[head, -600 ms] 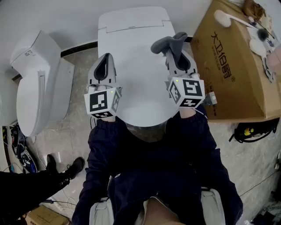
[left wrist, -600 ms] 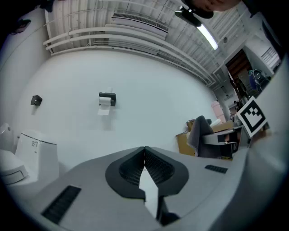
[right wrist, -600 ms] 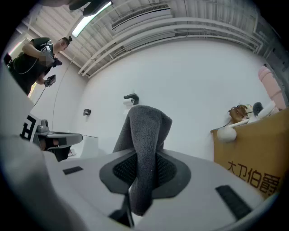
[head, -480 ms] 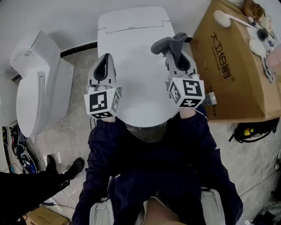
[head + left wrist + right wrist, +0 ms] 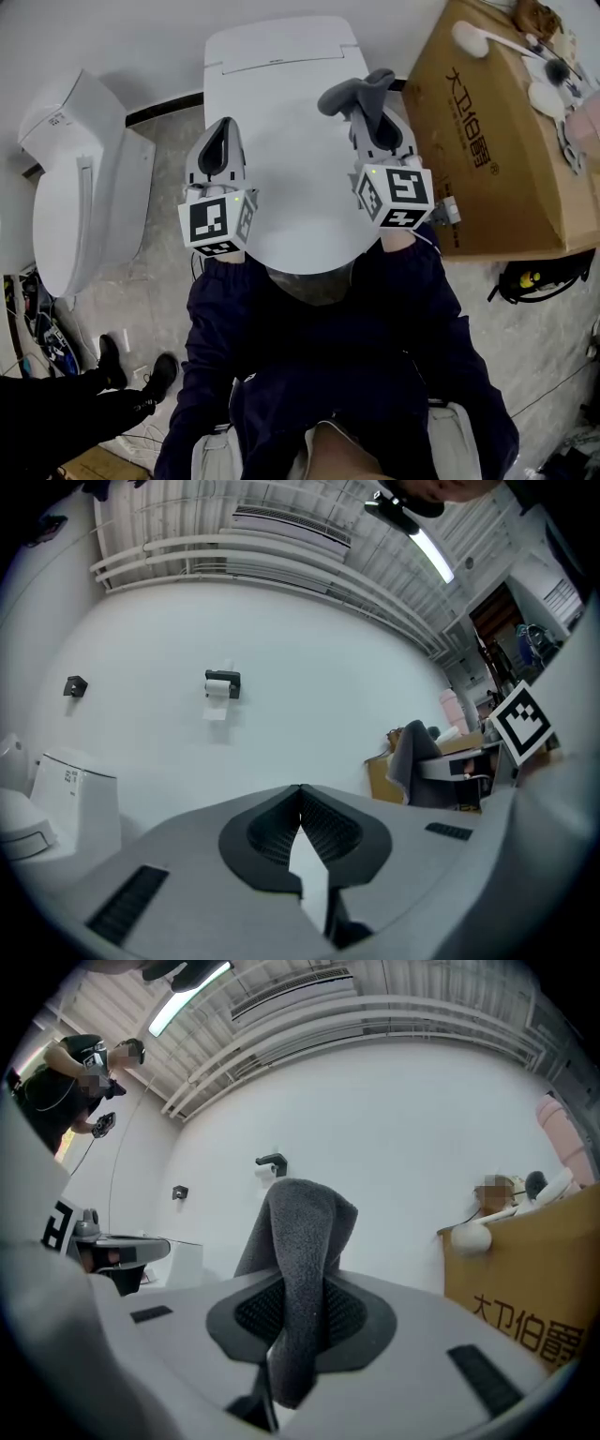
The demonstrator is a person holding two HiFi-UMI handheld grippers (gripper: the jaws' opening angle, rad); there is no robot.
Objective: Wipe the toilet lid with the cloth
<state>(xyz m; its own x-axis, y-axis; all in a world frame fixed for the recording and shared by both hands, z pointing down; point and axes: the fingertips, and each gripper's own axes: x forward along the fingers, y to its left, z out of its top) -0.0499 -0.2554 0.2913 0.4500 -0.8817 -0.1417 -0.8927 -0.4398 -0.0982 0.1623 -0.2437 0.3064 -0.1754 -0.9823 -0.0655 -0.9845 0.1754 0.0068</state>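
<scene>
The white toilet lid (image 5: 291, 178) lies closed in the middle of the head view. My right gripper (image 5: 366, 111) hovers over the lid's right side, shut on a grey cloth (image 5: 356, 92) that bunches above its tips. In the right gripper view the cloth (image 5: 305, 1232) stands folded between the jaws of that gripper (image 5: 298, 1302). My left gripper (image 5: 223, 136) hangs over the lid's left edge. Seen from the left gripper view, this gripper (image 5: 300, 794) is shut, its ribbed pads meeting with nothing between them. Both grippers point up toward the white wall.
A large cardboard box (image 5: 497, 141) stands right of the toilet with a white brush (image 5: 478, 37) and small items on top. A second white toilet (image 5: 80, 178) stands at the left. A bystander's black shoes (image 5: 141, 370) and cables are on the floor at lower left.
Both grippers hold nearly the same pose, the cloth still gripped. The bystander's legs at lower left have drawn back slightly.
</scene>
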